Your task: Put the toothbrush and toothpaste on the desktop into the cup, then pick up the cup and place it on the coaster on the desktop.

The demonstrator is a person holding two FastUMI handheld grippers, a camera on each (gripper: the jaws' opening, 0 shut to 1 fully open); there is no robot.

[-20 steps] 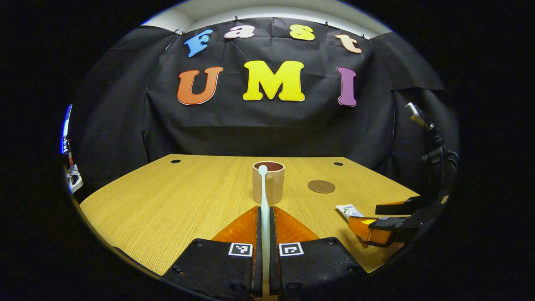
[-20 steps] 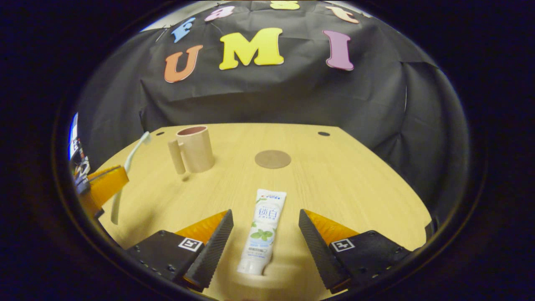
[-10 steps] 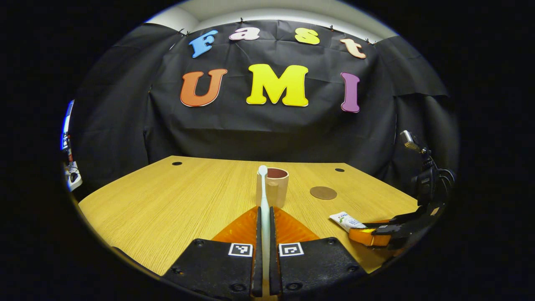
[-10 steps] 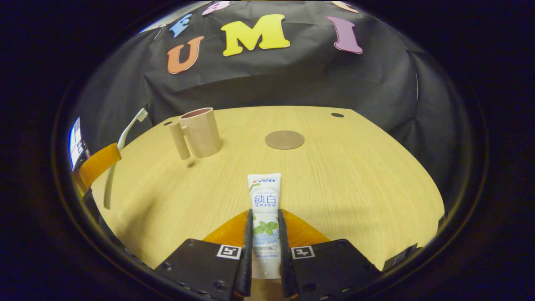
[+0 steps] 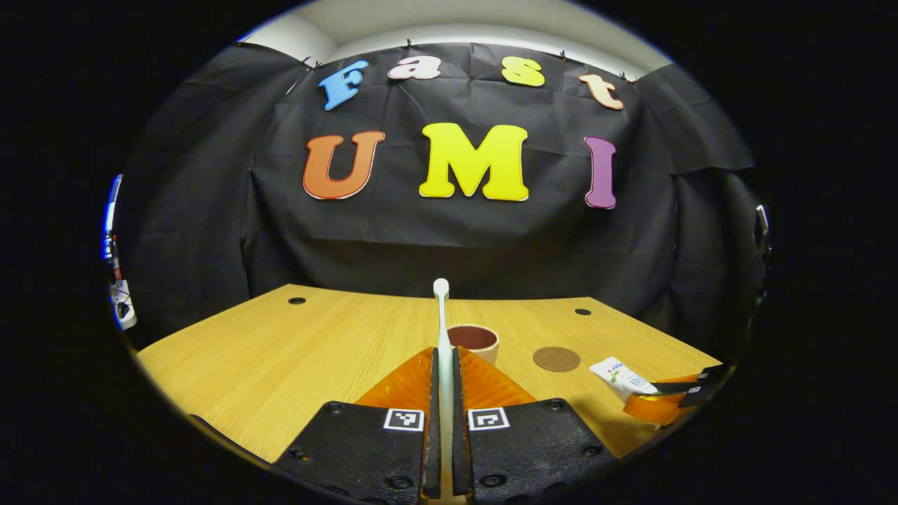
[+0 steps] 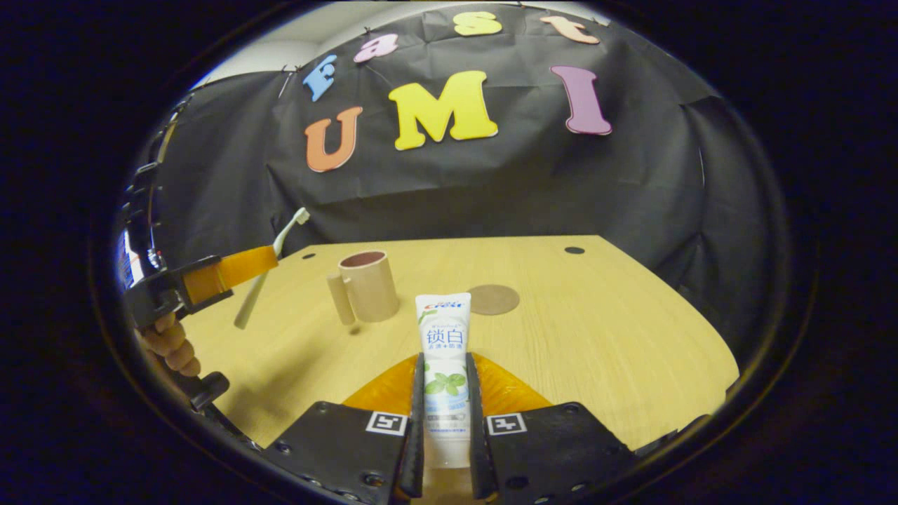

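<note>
Both of your grippers have risen from the bench since a second ago. Your left gripper fingers clench the toothbrush, its head just above the cup at frame centre. Your right gripper fingers grasp the toothpaste, lifted near the coaster.

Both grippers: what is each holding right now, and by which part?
Left gripper clamps the toothbrush by its handle, head forward. Right gripper clamps the toothpaste near its cap end.
</note>
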